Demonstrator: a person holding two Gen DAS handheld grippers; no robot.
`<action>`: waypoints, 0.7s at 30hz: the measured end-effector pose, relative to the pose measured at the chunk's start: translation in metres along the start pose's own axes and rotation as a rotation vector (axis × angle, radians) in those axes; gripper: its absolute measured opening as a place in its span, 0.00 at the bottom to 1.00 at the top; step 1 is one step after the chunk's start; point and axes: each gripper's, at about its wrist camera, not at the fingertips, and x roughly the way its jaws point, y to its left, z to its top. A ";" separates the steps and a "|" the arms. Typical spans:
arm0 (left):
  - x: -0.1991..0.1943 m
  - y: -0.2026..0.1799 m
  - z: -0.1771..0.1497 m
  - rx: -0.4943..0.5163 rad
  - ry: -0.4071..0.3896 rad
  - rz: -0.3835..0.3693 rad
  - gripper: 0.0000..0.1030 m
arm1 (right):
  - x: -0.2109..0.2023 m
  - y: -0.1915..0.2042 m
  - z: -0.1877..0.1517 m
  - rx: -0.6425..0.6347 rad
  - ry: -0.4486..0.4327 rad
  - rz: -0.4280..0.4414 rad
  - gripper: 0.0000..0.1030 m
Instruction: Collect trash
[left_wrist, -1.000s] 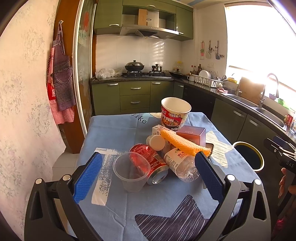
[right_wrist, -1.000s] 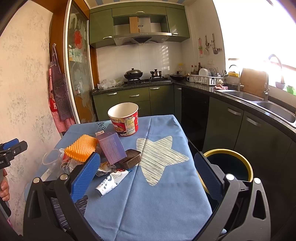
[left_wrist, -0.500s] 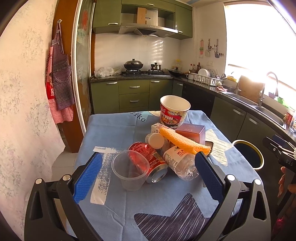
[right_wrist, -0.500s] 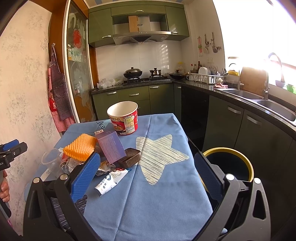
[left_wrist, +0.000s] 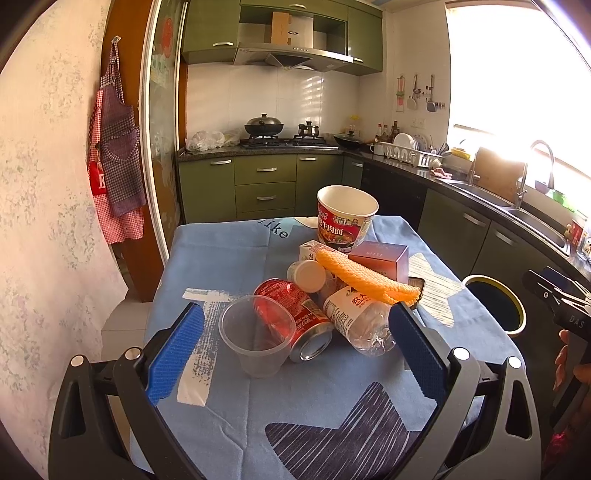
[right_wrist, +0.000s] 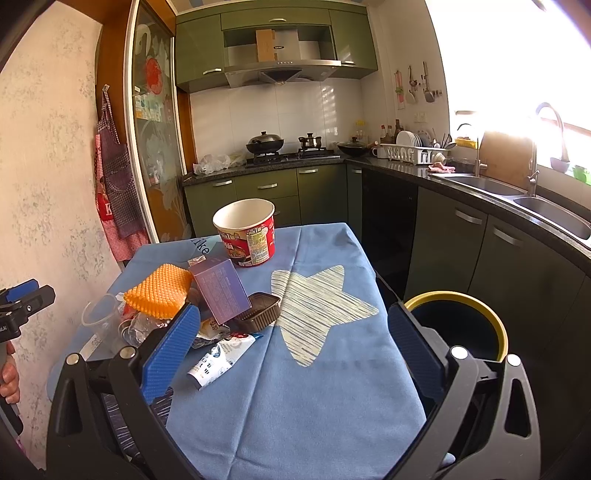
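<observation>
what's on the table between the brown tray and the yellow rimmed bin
Only cloth: in the right wrist view the pale striped star on the blue tablecloth fills the stretch from the brown tray to the bin.

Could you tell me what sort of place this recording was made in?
A home kitchen, most likely: a gas stove beneath a range hood, a sink, and green cabinets.

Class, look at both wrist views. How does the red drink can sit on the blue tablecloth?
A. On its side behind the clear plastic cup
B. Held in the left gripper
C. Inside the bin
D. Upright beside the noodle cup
A: the red drink can lies on its side, partly seen through the clear plastic cup standing in front of it.
</observation>
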 end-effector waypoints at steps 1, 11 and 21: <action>0.000 0.000 0.000 0.001 0.000 0.001 0.96 | 0.000 0.000 0.000 0.001 0.000 0.001 0.94; 0.001 0.001 0.000 0.003 0.008 -0.003 0.96 | 0.000 0.000 0.000 0.000 0.001 0.000 0.94; 0.001 0.001 0.001 0.003 0.009 -0.003 0.96 | 0.000 -0.001 0.000 0.001 0.001 0.002 0.94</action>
